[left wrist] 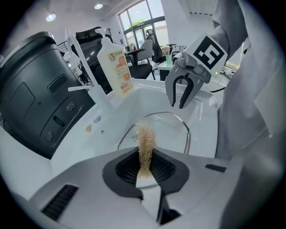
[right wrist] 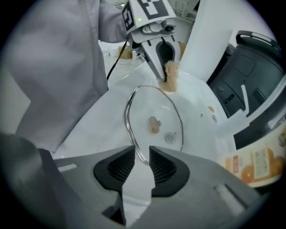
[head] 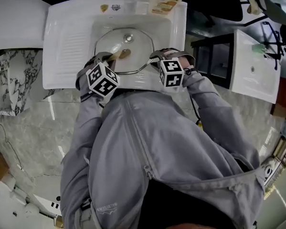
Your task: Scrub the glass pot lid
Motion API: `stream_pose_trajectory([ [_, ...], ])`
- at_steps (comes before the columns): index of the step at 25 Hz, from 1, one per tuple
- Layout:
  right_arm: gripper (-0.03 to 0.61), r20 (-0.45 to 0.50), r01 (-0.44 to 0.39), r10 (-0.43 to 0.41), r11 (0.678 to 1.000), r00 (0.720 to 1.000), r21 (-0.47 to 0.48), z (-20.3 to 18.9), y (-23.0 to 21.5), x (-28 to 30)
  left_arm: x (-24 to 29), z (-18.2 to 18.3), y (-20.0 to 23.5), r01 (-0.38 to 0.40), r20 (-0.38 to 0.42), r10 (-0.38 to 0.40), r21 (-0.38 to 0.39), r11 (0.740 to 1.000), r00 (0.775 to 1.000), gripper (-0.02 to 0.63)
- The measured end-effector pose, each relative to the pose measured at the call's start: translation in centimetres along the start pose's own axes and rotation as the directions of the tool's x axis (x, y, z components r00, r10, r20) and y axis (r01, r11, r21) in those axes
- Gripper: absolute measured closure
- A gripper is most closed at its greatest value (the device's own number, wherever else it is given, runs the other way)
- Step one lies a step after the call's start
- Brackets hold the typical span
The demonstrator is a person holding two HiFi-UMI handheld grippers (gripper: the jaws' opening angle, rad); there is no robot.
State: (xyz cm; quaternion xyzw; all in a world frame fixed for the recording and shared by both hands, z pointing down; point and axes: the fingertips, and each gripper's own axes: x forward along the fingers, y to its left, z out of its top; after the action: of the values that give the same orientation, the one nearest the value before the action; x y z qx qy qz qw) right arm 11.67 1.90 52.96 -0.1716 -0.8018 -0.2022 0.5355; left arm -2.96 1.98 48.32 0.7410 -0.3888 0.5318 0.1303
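Observation:
The glass pot lid (head: 125, 49) lies in the basin of a white sink (head: 63, 44), knob (right wrist: 154, 124) up. My left gripper (left wrist: 145, 167) is shut on a tan fibrous scrubber (left wrist: 145, 143), whose tuft sticks out past the jaws above the lid's near side (left wrist: 172, 127). In the right gripper view that scrubber (right wrist: 171, 78) hangs over the lid's far edge. My right gripper (right wrist: 142, 163) straddles the lid's metal rim (right wrist: 134, 143), jaws a little apart, with a gap beside the rim. In the head view both grippers (head: 112, 56) (head: 152, 59) point down at the basin's near side.
A soap bottle (left wrist: 116, 67) with an orange label stands on the sink's back ledge by the faucet (left wrist: 78, 87). A dark appliance (left wrist: 31, 89) sits beside the sink. A second white basin (head: 255, 67) is off to the right. The person's grey jacket (head: 149, 149) fills the foreground.

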Motion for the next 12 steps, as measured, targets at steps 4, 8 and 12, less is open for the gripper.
stream_pose_trajectory([
  [4, 0.410, -0.032, -0.087, 0.084, 0.991, 0.996, -0.102, 0.0, 0.8, 1.5, -0.3, -0.1, 0.0, -0.021, -0.006, 0.021, -0.047, 0.999, 1.000, 0.577],
  [8, 0.353, -0.086, -0.091, 0.071, 0.958, 0.994, -0.271, -0.2, 0.7, 3.8, -0.5, -0.2, 0.3, -0.043, -0.008, 0.043, -0.096, 0.994, 0.999, 0.577],
  [12, 0.351, -0.109, -0.051, 0.006, 0.908, 0.994, -0.416, -0.4, 0.3, 6.0, -0.8, -0.5, 0.4, -0.065, -0.013, 0.064, -0.132, 0.989, 0.998, 0.577],
])
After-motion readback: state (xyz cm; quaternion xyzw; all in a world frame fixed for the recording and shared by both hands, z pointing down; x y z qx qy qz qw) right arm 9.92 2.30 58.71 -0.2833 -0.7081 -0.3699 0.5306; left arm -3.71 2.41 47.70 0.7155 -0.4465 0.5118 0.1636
